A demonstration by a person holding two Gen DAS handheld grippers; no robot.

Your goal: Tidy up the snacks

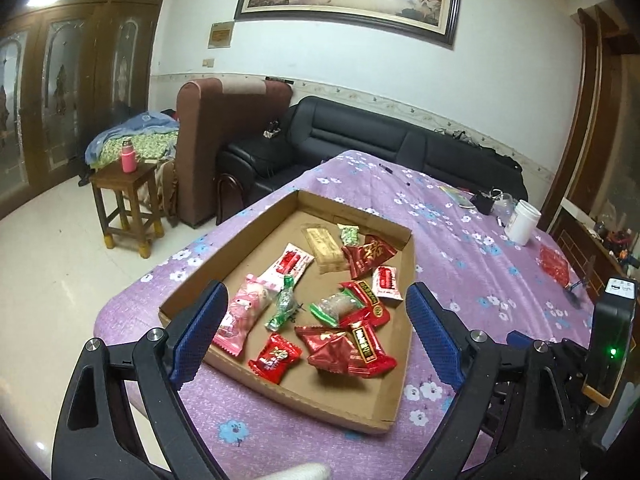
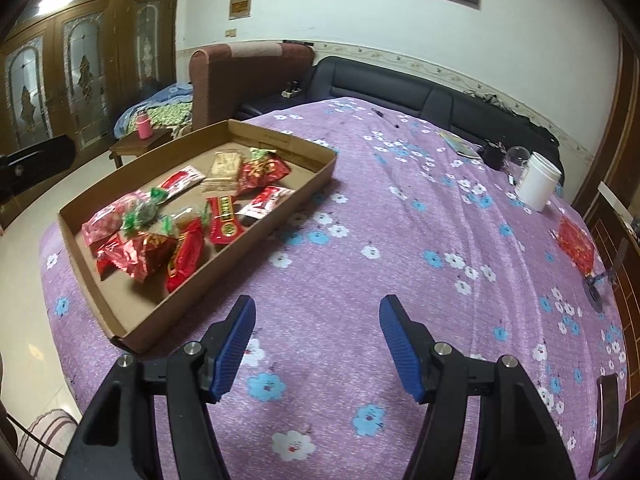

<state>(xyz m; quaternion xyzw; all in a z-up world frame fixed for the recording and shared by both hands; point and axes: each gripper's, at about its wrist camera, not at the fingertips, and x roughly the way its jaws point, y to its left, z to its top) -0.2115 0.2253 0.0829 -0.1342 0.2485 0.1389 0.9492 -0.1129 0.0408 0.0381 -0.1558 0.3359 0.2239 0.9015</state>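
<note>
Currently both grippers, left (image 1: 314,314) and right (image 2: 317,340), are hanging spread and empty; the cardboard tray (image 1: 404,276) is holding roughly twelve snack packets (image 1: 362,258) lying at mixed angles.

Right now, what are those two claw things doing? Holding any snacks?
Left gripper: open, holding nothing, above the cardboard tray.
Right gripper: open, holding nothing, over the purple tablecloth.

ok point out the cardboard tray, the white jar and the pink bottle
cardboard tray (image 2: 304,184): right wrist view, outer side wall
white jar (image 2: 538,184): right wrist view, its side
pink bottle (image 1: 128,160): left wrist view, its body
</note>
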